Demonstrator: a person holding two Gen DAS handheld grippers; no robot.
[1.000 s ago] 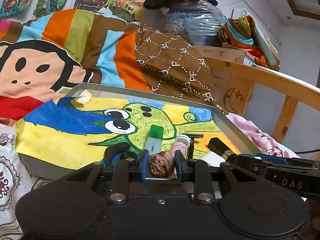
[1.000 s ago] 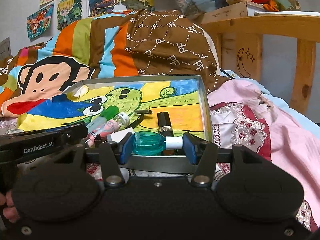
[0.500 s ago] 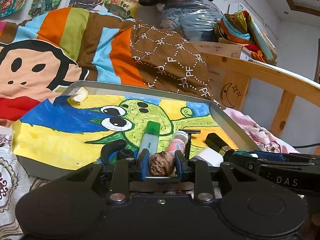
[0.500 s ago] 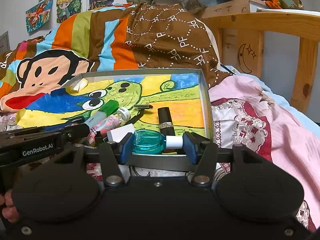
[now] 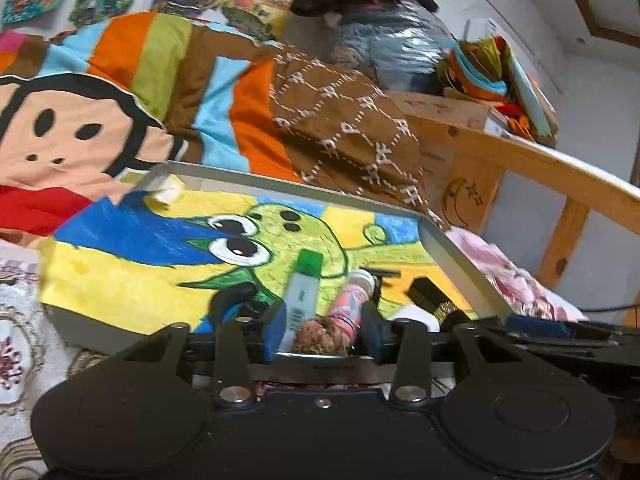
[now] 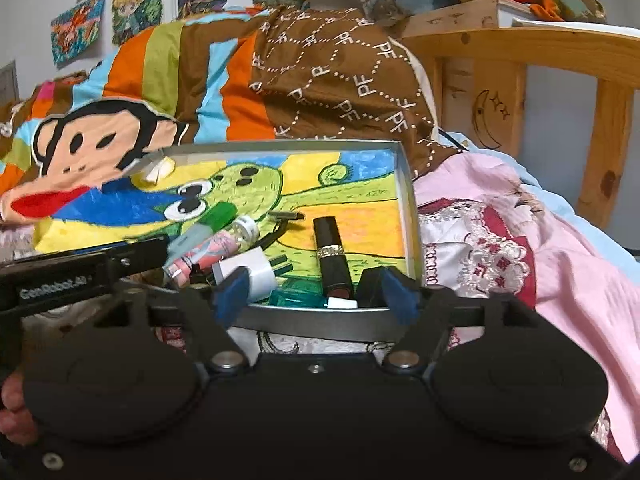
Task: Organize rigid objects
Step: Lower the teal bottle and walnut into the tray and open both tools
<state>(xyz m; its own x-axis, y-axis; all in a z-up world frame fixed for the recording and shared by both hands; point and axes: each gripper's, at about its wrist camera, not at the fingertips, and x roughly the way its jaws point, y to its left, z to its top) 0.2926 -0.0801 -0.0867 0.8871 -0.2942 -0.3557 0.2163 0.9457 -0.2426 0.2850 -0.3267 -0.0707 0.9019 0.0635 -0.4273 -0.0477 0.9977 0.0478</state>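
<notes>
L tongs (image 5: pixel 322 330) spread apart w/ a walnut (image 5: pixel 320 336) sitting between the blue pads, gaps visible either side of it, so no pinch; walnut sits at the near edge of the tray (image 5: pixel 460 252). R tongs (image 6: pixel 316 294) also spread wide, pads well clear of the teal bottle (image 6: pixel 298 299), which lies on its side inside the tray just behind the near wall, white cap pointing right. Tray is a grey metal one on the bed, lined w/ a green cartoon drawing (image 6: pixel 248 184). Other stuff in the tray: green-capped tube (image 6: pixel 200 228), pink tube (image 6: pixel 208 250) beside it, black lipstick (image 6: pixel 332 254) w/ gold band lying lengthwise, white block (image 6: pixel 250 272) near the L pad of the R tongs, a thin dark clip (image 6: pixel 286 215) further back, pale yellow lump (image 6: pixel 160 170) in the far L corner. Monkey-print blanket (image 6: pixel 92 140) behind the tray; pink quilt (image 6: pixel 540 240) to the right. Fingertips (image 6: pixel 14 412) show at lower L of the R wrist view.
</notes>
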